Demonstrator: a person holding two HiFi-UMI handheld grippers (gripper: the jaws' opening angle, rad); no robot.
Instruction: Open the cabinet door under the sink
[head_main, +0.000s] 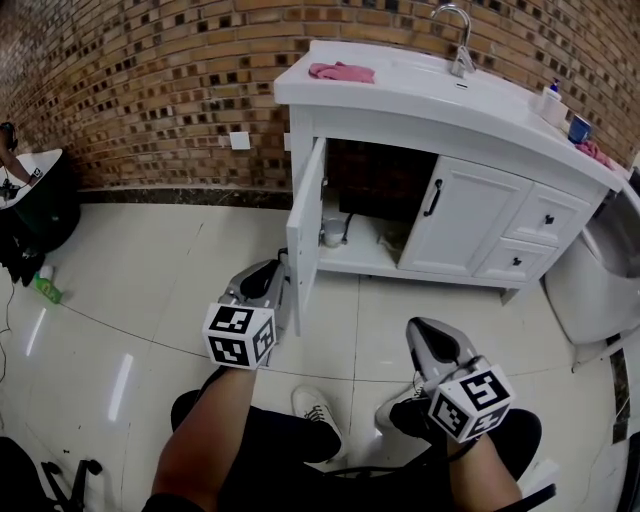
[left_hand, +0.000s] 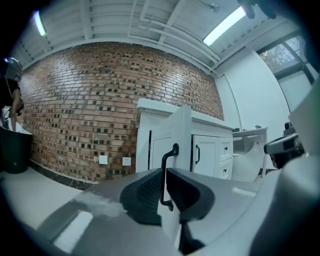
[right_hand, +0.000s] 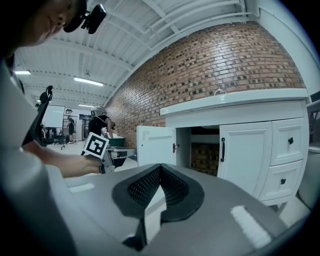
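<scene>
- Writing first: the only print I can make out is the black-and-white square markers on the left gripper's marker cube (head_main: 240, 335) and the right gripper's cube (head_main: 470, 398). The soap bottle (head_main: 551, 100) is too small to read.
- The cabinet door (head_main: 305, 225) under the sink is already swung out towards the person, roughly square to the cabinet front, with the dark inside showing behind it.
- The left gripper (head_main: 283, 272) is right at that door's outer edge. Its own view has the black door handle (left_hand: 168, 170) running straight down the narrow slot between the pads, so it's pinching the handle.
- The right gripper (head_main: 425, 335) hangs low, well apart from the cabinet, with its tips pressed together and nothing in them (you just see floor below the pads).
- On the white bench (head_main: 400, 95) there's a pink cloth (head_main: 341, 72) at the left end and the faucet (head_main: 458, 40) at the back. The soap bottle and a blue cup (head_main: 579, 128) sit at the right end.
- The second door (head_main: 470, 215) is closed, and there are two drawers (head_main: 547, 217) beside it.
- Something pipe-like (head_main: 335, 230) sits inside the cabinet, but I can't tell exactly what.
- Around the room: a brick wall (head_main: 150, 90) with wall plates (head_main: 239, 140), a black bin (head_main: 45, 205) far left, and a green bottle (head_main: 46, 290) on the floor near it.
- A white fixture (head_main: 585, 290) stands just beside the cabinet's right end.
- The open door stands edge-on between the left gripper and the cabinet opening.
</scene>
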